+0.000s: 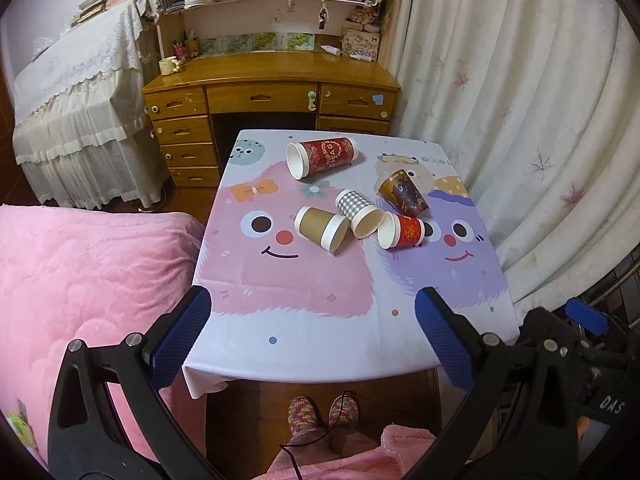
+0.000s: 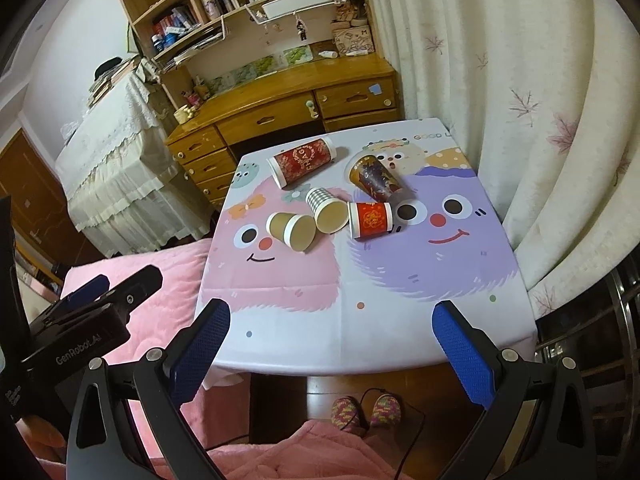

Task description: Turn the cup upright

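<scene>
Covering the small surface (image 1: 304,320) is a smooth printed cloth with two fuzzy cartoon faces, one pink, one purple; its near edge droops over the corner. Five paper cups lie on their sides in the far half. A tall red cup (image 1: 322,156) lies alone at the back, mouth to the left. A dark brown cup (image 1: 403,193) lies to the right of it. Nearer, three sit in a tight row: a tan cup (image 1: 321,229), a checked cup (image 1: 359,213) and a short red cup (image 1: 401,231), rims close together, white rims showing.

Beyond stands a glossy wooden desk (image 1: 272,80) with drawers and crowded bookshelves. A lace-draped cabinet (image 1: 80,120) is at left, pleated cream curtains (image 1: 520,120) at right, a fluffy pink bed (image 1: 80,280) beside the surface.

Both grippers hover short of the near edge, holding nothing. The left gripper (image 1: 312,336) has its blue textured fingers (image 1: 182,338) spread wide; the right gripper (image 2: 332,356) likewise.
</scene>
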Tool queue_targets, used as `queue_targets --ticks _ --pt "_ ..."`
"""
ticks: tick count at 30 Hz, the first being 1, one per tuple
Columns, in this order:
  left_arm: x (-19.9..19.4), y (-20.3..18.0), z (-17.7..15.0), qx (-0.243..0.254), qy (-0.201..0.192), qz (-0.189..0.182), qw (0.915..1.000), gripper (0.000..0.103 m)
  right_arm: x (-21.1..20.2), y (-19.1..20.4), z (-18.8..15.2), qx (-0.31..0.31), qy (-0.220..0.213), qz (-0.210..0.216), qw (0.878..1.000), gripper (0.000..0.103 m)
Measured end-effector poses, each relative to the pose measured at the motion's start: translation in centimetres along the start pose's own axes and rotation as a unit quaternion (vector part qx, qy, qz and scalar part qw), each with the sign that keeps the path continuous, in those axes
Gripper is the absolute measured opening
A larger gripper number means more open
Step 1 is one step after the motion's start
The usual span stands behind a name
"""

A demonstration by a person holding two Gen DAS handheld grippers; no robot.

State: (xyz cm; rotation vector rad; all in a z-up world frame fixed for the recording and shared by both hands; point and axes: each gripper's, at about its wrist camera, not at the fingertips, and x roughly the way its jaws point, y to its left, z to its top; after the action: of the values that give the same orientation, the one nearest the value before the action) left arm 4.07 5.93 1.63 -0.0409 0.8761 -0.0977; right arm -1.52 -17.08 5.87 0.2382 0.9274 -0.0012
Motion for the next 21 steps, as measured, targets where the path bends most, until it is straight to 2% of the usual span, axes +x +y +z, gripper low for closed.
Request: queue_targets --ticks 4,13,21 --pt "0.1 1.2 -0.1 0.004 0.006 -0.015 0.9999 0.101 0.5 0.7 -0.5 0.0 -0.014 -0.014 1.0 0.103" --pt "1.2 3.2 0.7 0.01 0.02 -0.024 0.9995 0.101 1.1 3.6 -1.1 -0.011 -0.039 -0.036 0.998 0.103" --pt "2.7 3.8 2.6 0.011 0.028 -0.029 0.9991 0.101 2.1 4.4 1.1 -0.021 -0.037 -0.04 0.998 0.103"
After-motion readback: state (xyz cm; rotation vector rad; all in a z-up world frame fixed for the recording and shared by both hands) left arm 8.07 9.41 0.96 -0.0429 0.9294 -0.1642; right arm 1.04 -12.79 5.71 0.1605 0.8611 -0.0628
